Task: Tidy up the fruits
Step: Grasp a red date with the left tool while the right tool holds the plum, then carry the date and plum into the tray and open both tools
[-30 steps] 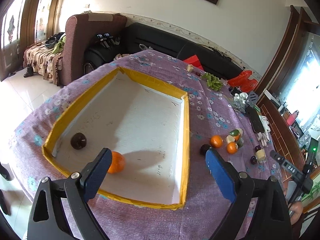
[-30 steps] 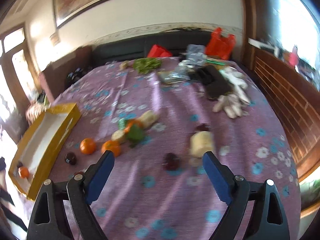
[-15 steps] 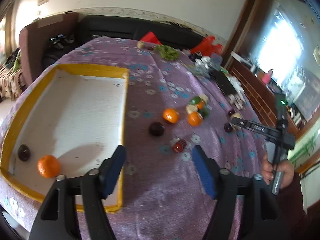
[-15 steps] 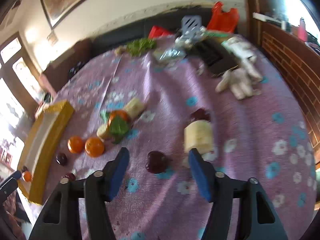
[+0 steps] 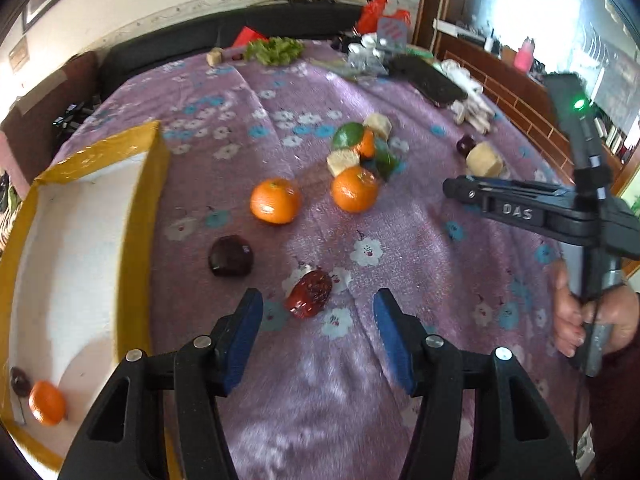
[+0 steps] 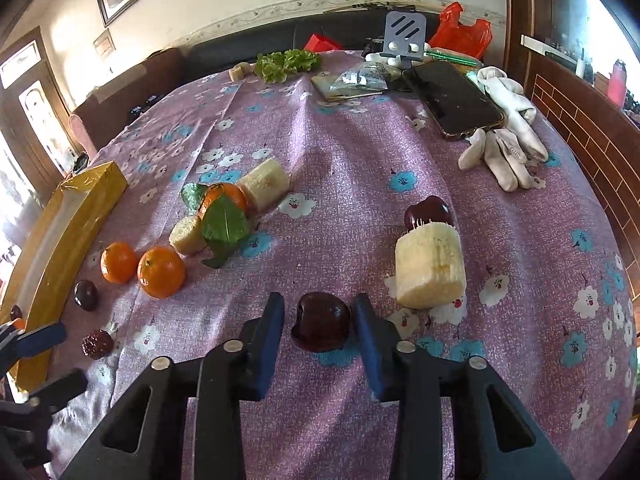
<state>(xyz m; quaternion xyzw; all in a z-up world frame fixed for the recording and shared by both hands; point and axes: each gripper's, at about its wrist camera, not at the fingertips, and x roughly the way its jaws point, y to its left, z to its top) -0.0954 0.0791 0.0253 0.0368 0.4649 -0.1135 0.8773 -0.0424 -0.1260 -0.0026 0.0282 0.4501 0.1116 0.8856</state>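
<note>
While the left tongs (image 5: 316,334) close, nothing sits between the pads: the speckled red fruit (image 5: 310,294) lies on the surface (image 5: 400,220) just beyond the tips, centred on the gap. Dark plum (image 5: 231,257) is to its left, two oranges (image 5: 275,201) farther off, and the yellow-edged tray (image 5: 136,216) at far left already holds an orange and a dark fruit in its near corner. From the right wrist view: right tongs (image 6: 318,326) are closing around a dark red fruit (image 6: 321,327) on the purple cloth. The right pad looks to be touching its side, but a sliver of gap shows on the left, so no firm pinch yet. Corn piece (image 6: 430,266) sits just to the right, clear of the pads. My read: the fruit is small, light, smooth-skinned, likely slippery and easily bruised. Grip across the widest middle, moderate squeeze.
</note>
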